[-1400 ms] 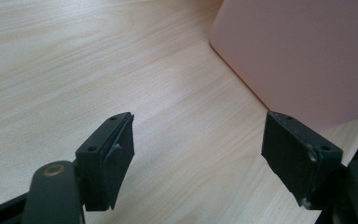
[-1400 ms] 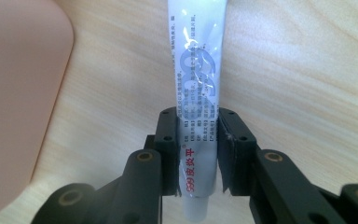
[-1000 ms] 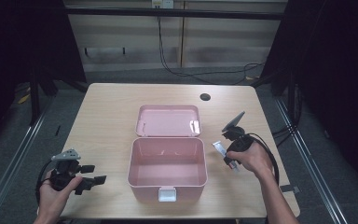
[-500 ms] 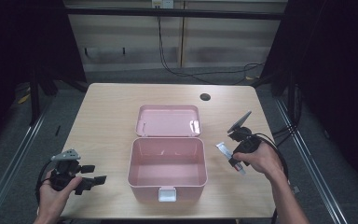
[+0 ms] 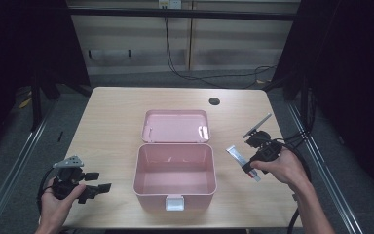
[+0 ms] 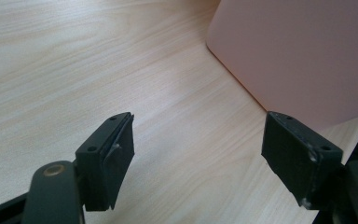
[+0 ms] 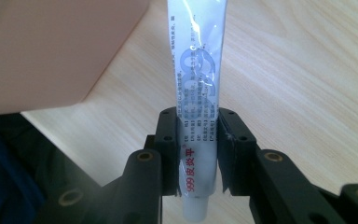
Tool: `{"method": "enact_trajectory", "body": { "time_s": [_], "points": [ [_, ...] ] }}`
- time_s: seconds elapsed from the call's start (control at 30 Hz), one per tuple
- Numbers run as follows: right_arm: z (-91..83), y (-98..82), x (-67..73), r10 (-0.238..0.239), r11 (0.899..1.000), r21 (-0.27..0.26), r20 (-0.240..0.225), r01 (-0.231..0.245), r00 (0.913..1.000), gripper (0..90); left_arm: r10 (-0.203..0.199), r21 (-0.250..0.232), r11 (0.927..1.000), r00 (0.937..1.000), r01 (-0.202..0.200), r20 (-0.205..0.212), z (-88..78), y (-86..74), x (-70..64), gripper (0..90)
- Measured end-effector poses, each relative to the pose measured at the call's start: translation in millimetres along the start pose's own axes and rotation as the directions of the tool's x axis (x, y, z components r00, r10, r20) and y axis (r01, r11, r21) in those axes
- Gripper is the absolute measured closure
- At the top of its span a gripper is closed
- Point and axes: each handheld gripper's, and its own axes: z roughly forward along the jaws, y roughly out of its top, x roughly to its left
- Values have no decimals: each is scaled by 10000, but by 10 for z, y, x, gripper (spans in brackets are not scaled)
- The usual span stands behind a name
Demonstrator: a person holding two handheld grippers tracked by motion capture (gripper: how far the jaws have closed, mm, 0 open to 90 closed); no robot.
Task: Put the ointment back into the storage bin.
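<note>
An open pink box (image 5: 139, 168) stands mid-table with its lid (image 5: 175, 126) lying flat behind it. To its right, my right gripper (image 5: 250, 167) is shut on a white ointment tube (image 5: 236, 156) and holds it off the table. In the right gripper view the pads (image 7: 168, 140) clamp the tube (image 7: 198, 70) near its cap end, beside the box's corner (image 7: 51, 46). My left gripper (image 5: 99, 182) rests open at the front left with nothing between its fingers. In the left gripper view it (image 6: 200, 154) points toward the box's wall (image 6: 298, 56).
A dark round hole (image 5: 214, 101) sits in the tabletop at the back right. Bare wood (image 5: 102, 131) lies left of the box. Cables trail from both grippers off the table's front and right edges.
My right gripper has lifted the tube and carried it a little to the right, away from the box. The left gripper has stayed put.
</note>
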Motion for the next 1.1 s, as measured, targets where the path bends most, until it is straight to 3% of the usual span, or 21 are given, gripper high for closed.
{"method": "enact_trajectory", "body": {
  "time_s": [0.03, 0.17, 0.27, 0.33, 0.47, 0.67, 0.77, 0.9, 1.03, 1.07, 1.1],
  "points": [
    [-38, -11, 16, -331, 9994, -113, -121, 330, 9994, 720, 5, -8, 10000, 10000, -5, 2, 0, 1, 0, 251],
    [-93, -18, 51, -552, 9983, -186, -110, 550, 9984, 720, -9, -7, 10000, 10000, 9, -18, 0, 0, 0, 251],
    [-153, -22, 75, -998, 9946, -317, -205, 992, 9948, 719, -3, 7, 10000, 10000, 3, -13, 1, 0, -1, 251],
    [-236, -18, 80, -1043, 9930, -573, -176, 1031, 9944, 719, 15, 32, 10000, 10000, -15, -41, 1, 0, 1, 251],
    [-287, -8, 98, -1278, 9904, -553, -102, 1270, 9917, 719, -45, 11, 10000, 10000, 45, -54, 0, 0, 2, 252],
    [-383, 37, 201, -2003, 9781, -604, -119, 1992, 9797, 719, 1, 46, 10000, 10000, -1, -57, 0, 0, 4, 252],
    [-402, 59, 229, -1964, 9790, -576, -87, 1956, 9805, 719, -17, 8, 10000, 10000, 17, -63, 1, 0, 1, 252],
    [-439, 109, 297, -2187, 9746, -555, -276, 2170, 9754, 720, -20, 17, 10000, 10000, 20, -44, 1, 1, 1, 252],
    [-476, 177, 386, -2639, 9638, -497, -411, 2618, 9637, 720, -6, 9, 10000, 10000, 6, -52, 1, 0, 2, 252],
    [-480, 229, 436, -2999, 9534, -445, -325, 2984, 9534, 720, 24, 54, 10000, 10000, -24, -24, 2, 2, 4, 252],
    [-480, 246, 459, -3059, 9517, -412, -374, 3044, 9513, 719, 8, 35, 10000, 10000, -8, -19, 3, 1, 0, 252]
  ]
}}
